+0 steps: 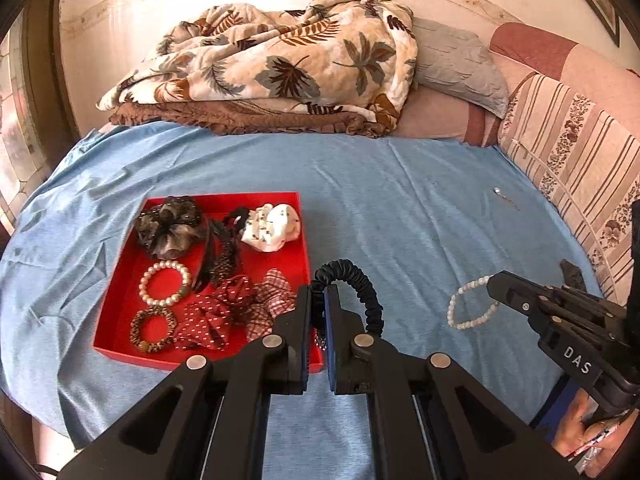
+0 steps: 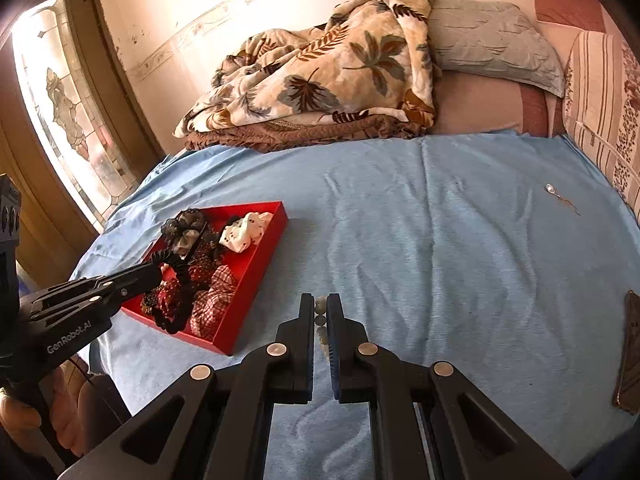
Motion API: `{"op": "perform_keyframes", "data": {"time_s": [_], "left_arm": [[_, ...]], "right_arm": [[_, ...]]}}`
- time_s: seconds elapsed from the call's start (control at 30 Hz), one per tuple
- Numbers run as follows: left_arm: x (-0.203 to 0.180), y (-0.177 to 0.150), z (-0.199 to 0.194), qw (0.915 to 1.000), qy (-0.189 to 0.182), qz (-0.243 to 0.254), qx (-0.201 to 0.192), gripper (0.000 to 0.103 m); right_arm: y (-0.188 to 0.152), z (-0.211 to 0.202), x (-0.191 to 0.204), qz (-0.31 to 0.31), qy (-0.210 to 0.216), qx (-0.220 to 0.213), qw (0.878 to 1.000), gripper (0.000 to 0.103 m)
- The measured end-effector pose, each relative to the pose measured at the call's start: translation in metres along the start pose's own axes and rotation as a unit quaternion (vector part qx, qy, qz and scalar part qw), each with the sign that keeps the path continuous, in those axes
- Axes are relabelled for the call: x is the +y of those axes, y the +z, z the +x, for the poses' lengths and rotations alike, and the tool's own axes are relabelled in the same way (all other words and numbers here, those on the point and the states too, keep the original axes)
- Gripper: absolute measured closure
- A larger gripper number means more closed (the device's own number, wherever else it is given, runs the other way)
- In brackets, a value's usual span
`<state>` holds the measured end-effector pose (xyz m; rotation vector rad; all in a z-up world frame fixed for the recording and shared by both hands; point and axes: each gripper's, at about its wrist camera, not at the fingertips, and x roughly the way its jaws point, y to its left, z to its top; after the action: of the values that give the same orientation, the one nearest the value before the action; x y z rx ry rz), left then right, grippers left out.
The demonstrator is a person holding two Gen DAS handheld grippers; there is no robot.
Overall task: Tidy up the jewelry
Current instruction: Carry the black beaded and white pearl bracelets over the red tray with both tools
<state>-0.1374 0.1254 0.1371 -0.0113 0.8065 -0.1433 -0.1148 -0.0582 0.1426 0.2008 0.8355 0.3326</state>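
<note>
Lettering: "DAS" on right claw [image 1: 494,286], clamping pearl bracelet [image 1: 472,308]; "GenRobot.AI" on left claw [image 1: 319,300], pinching black scrunchie [image 1: 356,280].

Sunlit bed [image 1: 400,208], leaf-print blanket [image 1: 280,64], stained-glass window [image 2: 68,108] at left

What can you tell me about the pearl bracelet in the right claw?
The pearl bracelet is a loop of round, glossy off-white beads, seemingly strung on elastic. The right claw is shut on one side of it, so the rest hangs as an open ring over the blue sheet, right of the red tray. Whether its low end touches the sheet is unclear. In the right wrist view, a few beads show between the pads.
</note>
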Motion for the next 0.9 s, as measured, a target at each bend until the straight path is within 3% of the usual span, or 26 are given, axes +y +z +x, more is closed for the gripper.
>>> {"op": "perform_keyframes", "data": {"time_s": [0.3, 0.67, 0.9], "left_arm": [[0.011, -0.004, -0.004, 0.9987, 0.05, 0.007, -0.011, 0.097], [0.041, -0.006, 0.002, 0.9979, 0.06, -0.025, 0.003, 0.097], [0.086, -0.004, -0.001, 0.9953, 0.056, -0.079, 0.0, 0.097]], "right_arm": [[0.004, 0.003, 0.016, -0.016, 0.001, 0.008, 1.0, 0.096], [0.024, 0.013, 0.057, -0.061, 0.013, 0.013, 0.998, 0.096], [0.043, 0.03, 0.089, -0.092, 0.025, 0.019, 0.995, 0.096]]}}
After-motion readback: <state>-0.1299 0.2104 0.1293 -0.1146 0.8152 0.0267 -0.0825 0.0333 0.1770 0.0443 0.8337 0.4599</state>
